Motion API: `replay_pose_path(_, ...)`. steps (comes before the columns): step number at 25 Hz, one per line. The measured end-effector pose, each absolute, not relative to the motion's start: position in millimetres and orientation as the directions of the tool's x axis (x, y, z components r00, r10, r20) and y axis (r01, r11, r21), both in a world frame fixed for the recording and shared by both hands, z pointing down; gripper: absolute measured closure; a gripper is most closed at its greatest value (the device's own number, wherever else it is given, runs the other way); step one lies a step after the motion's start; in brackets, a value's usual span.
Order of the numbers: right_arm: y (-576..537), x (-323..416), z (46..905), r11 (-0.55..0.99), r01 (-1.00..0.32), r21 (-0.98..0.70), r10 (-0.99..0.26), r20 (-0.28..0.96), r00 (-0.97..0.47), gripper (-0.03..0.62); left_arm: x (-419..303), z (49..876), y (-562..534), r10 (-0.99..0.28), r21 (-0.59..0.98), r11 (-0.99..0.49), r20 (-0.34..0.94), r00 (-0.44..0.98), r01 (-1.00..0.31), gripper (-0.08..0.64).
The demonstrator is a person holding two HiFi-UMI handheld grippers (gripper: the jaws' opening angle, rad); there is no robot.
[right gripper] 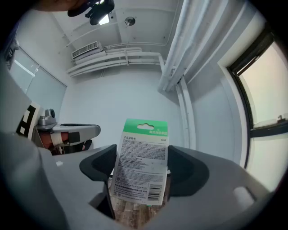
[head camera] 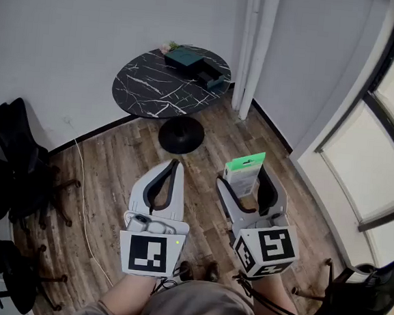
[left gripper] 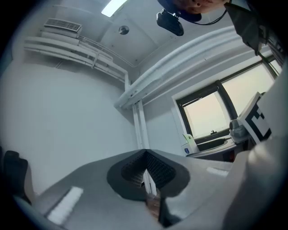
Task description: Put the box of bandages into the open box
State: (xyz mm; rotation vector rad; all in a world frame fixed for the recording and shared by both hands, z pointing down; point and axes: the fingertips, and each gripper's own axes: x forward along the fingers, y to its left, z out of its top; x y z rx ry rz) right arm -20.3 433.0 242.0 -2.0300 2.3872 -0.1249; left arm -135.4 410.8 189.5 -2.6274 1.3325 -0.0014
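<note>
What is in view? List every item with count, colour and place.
table: one, black with white veins, by the far wall
open box: one, dark teal, on the table's far side
box of bandages: one, green and white, upright between the right gripper's jaws
office chairs: several, black, along the left wall
cable: one, white, on the wood floor at left
pipes: white, upright in the room's corner
window: one, dark frame, right wall
left gripper: one, grey, jaws together, empty
right gripper: one, grey, jaws closed on the box of bandages
</note>
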Motion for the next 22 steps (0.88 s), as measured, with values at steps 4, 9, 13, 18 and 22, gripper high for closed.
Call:
replay_pose_path(4, 434.2, -11.2, 244.6, 0.161, -0.984, -0.071, -0.985, 0.051, -0.165, 0.210, -124.0, 189.9, 412.2, -0.797, -0.178, -0.577, -0.088, 0.597, -0.797, 0.560)
replay_pose_path(9, 437.9, 2.0, 245.0, 0.176, -0.981, -0.075, -0.983, 0.047, -0.180, 0.210, -110.0, 190.7, 416.1, -0.802, -0.173, -0.572, -0.088, 0.591, -0.802, 0.560)
replay_pose_path(13, 434.8, 14.3, 252.0, 0.185, -0.980, -0.069, -0.981, 0.052, -0.189, 0.210, -99.2, 197.8, 414.5, -0.809, -0.167, -0.564, -0.083, 0.581, -0.809, 0.560)
replay_pose_path(18, 418.0, 21.8, 255.0, 0.210, -0.973, -0.099, -0.975, 0.049, -0.216, 0.209, -88.4, 204.5, 401.8, -0.808, -0.176, -0.565, -0.078, 0.584, -0.806, 0.560)
replay_pose_path(22, 389.7, 20.7, 258.6, 0.229, -0.965, -0.131, -0.971, 0.038, -0.236, 0.207, -87.6, 216.4, 373.5, -0.811, -0.160, -0.569, -0.052, 0.582, -0.807, 0.560)
